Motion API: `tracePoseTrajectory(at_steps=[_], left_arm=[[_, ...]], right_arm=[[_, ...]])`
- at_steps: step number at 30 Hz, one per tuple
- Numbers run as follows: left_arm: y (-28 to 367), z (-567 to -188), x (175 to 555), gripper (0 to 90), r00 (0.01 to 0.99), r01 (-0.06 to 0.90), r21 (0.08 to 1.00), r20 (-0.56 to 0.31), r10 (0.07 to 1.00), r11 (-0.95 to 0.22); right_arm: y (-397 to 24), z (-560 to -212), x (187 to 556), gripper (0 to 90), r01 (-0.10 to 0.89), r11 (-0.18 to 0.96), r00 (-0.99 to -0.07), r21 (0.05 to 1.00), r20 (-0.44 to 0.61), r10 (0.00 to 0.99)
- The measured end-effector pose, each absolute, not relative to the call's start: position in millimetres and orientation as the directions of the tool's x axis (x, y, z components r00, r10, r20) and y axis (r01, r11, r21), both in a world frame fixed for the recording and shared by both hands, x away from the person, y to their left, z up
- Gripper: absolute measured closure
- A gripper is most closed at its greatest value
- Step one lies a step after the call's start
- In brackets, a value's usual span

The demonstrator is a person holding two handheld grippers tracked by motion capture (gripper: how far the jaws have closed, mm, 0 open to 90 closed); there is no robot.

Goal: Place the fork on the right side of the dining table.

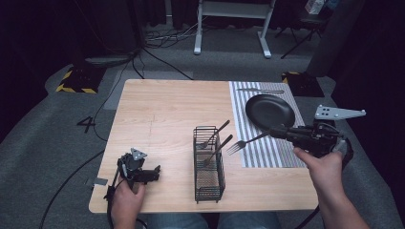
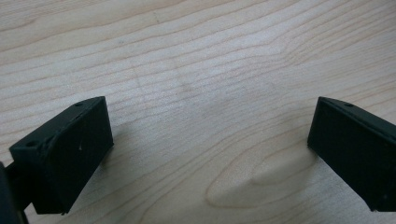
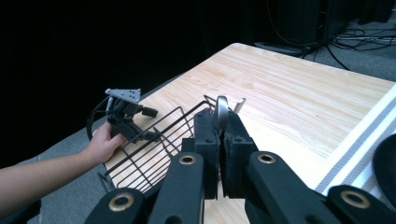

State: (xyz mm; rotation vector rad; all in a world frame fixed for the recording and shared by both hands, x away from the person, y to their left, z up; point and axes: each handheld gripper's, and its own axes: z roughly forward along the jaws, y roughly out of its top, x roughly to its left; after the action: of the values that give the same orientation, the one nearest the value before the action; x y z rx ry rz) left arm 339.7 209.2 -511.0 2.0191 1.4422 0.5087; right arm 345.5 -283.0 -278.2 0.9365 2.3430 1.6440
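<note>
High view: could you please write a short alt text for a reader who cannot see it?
The right gripper holds a fork level by its handle, between a black wire basket with two utensils inside and a black plate on a striped mat. The left gripper rests on the wooden table.

You're in a lab-style recording space.
Black curtains [image 1: 47, 33], loose cables [image 1: 162, 38] on grey carpet [image 1: 62, 124], hazard-taped bases [image 1: 79, 78] surround your lone wooden table [image 1: 167, 109].
</note>
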Motion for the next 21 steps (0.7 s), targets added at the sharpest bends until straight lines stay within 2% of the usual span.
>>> tracePoseTrajectory(at_steps=[21], left_arm=[[209.3, -510.9, 339.7, 0.1, 0.336, 0.712, 0.664, -0.034, 0.941, -0.230]], right_arm=[[-328.8, -281.1, 381.4, 87.1, 0.464, 0.115, -0.684, 0.878, 0.273, 0.676]])
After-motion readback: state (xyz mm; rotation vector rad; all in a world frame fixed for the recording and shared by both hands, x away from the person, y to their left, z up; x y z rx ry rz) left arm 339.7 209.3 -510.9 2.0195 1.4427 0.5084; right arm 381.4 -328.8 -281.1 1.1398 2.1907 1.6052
